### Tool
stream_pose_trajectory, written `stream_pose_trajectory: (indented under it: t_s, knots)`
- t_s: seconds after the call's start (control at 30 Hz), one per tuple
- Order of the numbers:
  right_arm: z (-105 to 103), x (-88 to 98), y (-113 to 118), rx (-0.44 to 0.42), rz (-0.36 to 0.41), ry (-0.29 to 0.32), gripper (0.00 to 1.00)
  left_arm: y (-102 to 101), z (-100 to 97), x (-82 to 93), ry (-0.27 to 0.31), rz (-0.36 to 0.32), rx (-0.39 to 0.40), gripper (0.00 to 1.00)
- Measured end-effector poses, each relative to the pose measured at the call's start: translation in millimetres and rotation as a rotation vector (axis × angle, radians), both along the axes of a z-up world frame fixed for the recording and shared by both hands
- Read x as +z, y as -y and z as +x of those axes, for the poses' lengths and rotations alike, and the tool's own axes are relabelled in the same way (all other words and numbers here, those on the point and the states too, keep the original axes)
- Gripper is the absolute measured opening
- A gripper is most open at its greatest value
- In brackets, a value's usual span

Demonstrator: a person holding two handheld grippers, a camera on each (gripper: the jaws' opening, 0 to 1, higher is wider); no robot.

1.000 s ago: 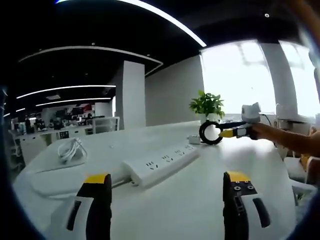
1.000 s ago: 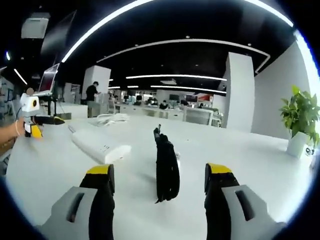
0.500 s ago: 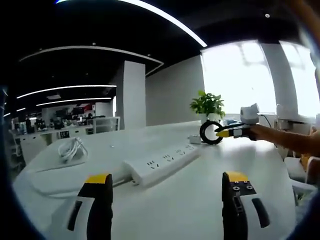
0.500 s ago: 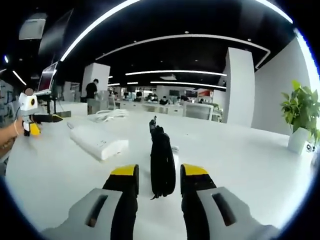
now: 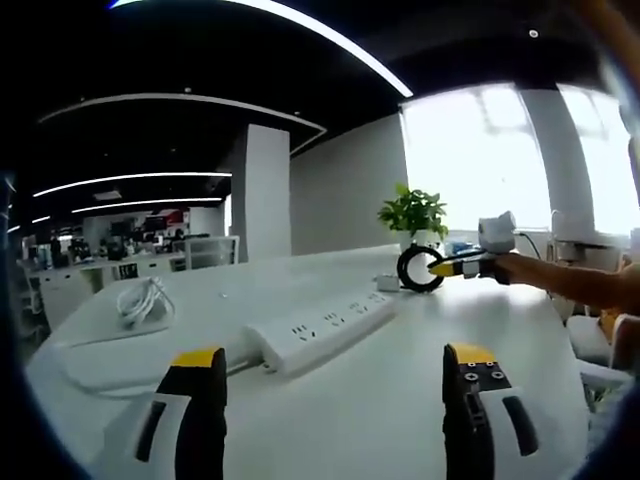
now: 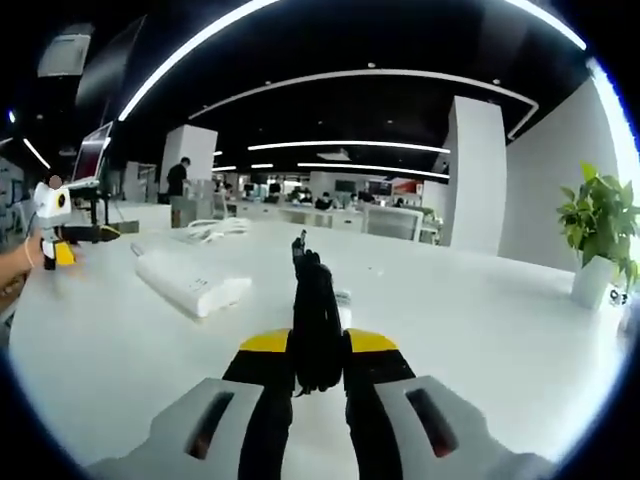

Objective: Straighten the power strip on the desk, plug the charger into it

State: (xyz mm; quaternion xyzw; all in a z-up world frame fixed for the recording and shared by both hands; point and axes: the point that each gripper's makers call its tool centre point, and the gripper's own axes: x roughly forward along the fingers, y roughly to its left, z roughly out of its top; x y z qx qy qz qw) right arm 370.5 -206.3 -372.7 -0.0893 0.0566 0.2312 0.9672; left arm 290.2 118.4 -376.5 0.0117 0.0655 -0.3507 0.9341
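Observation:
The white power strip point(image 5: 320, 325) lies slantwise on the white desk point(image 5: 380, 420), sockets up, just beyond my open left gripper point(image 5: 332, 400), whose jaws hold nothing. Past its far end, my right gripper point(image 5: 445, 267) holds a black coiled cable point(image 5: 415, 268) beside a small white charger block point(image 5: 388, 283). In the right gripper view, my right gripper point(image 6: 317, 345) is shut on that black coil point(image 6: 315, 300), which stands upright between the yellow-tipped jaws. The charger block point(image 6: 343, 297) peeks out behind it. The power strip point(image 6: 190, 283) lies to the left, with the left gripper point(image 6: 55, 240) beyond it.
A coiled white cable point(image 5: 140, 300) rests on the desk's far left side. A potted plant point(image 5: 413, 212) stands by the window behind the charger, also the potted plant point(image 6: 598, 225) at right. A person's forearm point(image 5: 560, 280) reaches in from the right. Office desks and a standing person point(image 6: 177, 185) fill the background.
My right gripper's jaws closed in from wide open onto the black coiled cable. The left gripper and power strip stayed put.

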Motion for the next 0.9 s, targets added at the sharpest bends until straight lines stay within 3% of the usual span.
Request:
stream_pose_trajectory:
  t_s: [0.47,0.9]
  knots:
    - [1.2,0.1,-1.6,-0.005,0.019,-0.035,0.15,-0.8,0.3,-0.9,-0.003,-0.002,-0.004,0.89]
    - [-0.2,11.3,-14.8,-0.010,-0.032,0.002,0.11,-5.5,-0.1,-1.3,-0.004,-0.004,0.004,0.88]
